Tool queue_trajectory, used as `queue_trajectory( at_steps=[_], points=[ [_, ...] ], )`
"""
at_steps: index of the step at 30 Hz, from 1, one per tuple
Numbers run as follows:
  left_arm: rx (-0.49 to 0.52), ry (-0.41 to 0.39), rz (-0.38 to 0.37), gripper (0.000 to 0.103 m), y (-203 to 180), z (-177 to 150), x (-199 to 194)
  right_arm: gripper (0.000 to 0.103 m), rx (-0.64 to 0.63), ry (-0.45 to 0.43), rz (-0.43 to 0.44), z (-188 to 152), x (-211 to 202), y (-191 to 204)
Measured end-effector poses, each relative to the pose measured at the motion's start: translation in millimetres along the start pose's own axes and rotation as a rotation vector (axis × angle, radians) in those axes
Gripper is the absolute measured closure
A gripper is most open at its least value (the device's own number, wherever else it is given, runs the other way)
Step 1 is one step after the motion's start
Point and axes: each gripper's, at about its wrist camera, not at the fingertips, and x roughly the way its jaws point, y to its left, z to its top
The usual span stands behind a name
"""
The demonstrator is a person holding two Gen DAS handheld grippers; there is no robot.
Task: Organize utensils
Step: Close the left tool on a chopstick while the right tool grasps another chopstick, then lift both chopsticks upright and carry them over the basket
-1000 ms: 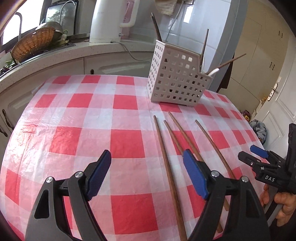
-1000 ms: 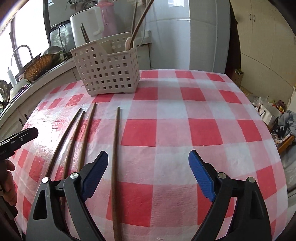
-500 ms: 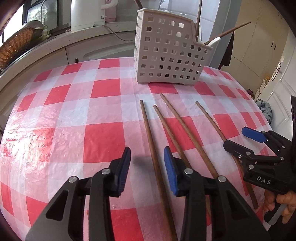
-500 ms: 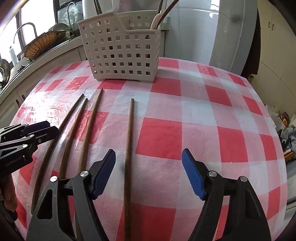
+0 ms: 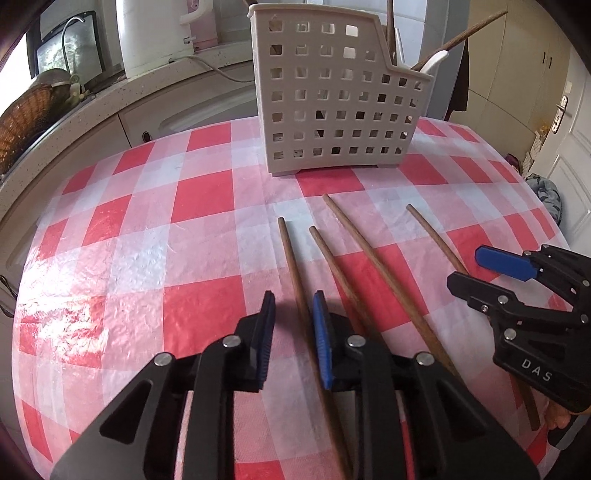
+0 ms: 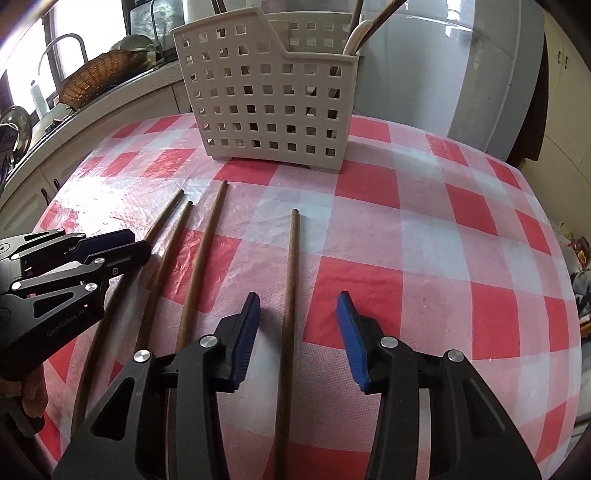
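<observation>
Several long brown wooden chopsticks lie side by side on the red-and-white checked tablecloth (image 5: 207, 192), pointing at a white perforated utensil basket (image 5: 332, 103) that also shows in the right wrist view (image 6: 266, 96). My left gripper (image 5: 293, 314) straddles the leftmost chopstick (image 5: 295, 266), jaws narrowed around it with small gaps still showing. My right gripper (image 6: 297, 317) is open, astride the rightmost chopstick (image 6: 291, 266), which also shows in the left wrist view (image 5: 436, 236). Two middle chopsticks (image 6: 199, 258) lie between. The basket holds a white spoon (image 6: 354, 37) and wooden utensils.
A kitchen counter (image 5: 110, 96) runs behind the table with a wicker basket (image 5: 22, 122) and a white kettle (image 5: 155, 33). A grey fridge (image 6: 480, 74) stands at the back right. Clothes lie on the floor (image 5: 546, 192) beyond the table's right edge.
Both grippers moved forward and down toward the chopsticks and the basket. My left jaws narrowed from wide open around the leftmost chopstick. My right jaws narrowed somewhat around the rightmost one.
</observation>
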Motion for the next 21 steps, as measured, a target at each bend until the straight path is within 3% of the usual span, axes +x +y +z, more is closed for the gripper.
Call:
queue_trajectory(
  at_steps=[2,5,12,21],
  points=[
    [0.01,0.0,0.014,0.094,0,1,1,0.08,-0.007,-0.007,0.016,0,0,3],
    [0.001,0.007,-0.001,0.095,4,1,0,0.092,0.003,-0.014,0.009,-1,-1,2],
    [-0.04,-0.014,-0.049,0.097,13,-8,-20,0.093,0.055,-0.037,0.022,-11,-19,-11],
    [-0.062,-0.162,-0.058,0.097,16,-10,-87,0.093,0.066,-0.146,0.023,-13,-83,-12]
  ],
)
